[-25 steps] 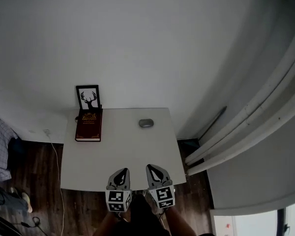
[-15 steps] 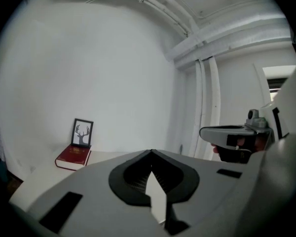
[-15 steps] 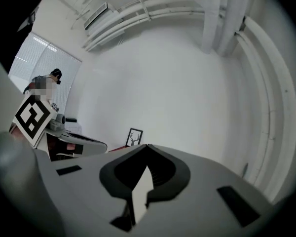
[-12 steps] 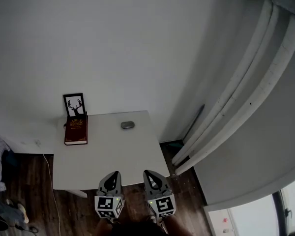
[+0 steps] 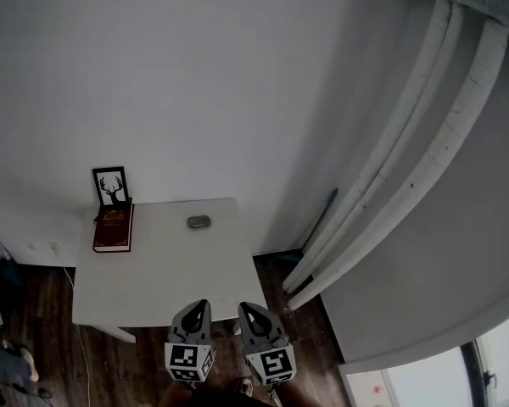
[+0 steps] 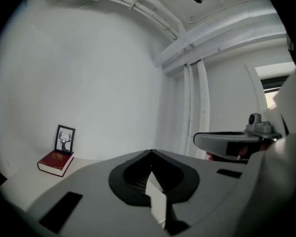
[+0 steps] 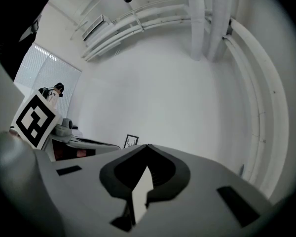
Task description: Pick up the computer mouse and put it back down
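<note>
Seen from the head view, the mouse (image 5: 198, 221) on the far tabletop (image 5: 161, 274) is too small for detail, as is the book (image 5: 113, 227) cover's print. The left claw (image 6: 151, 150) hides the mouse in its own view, and the right claw (image 7: 147, 144) hides the tabletop.

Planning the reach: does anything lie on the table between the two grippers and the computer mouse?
No. The head view shows only bare white table between the mouse and the left gripper and right gripper.
</note>
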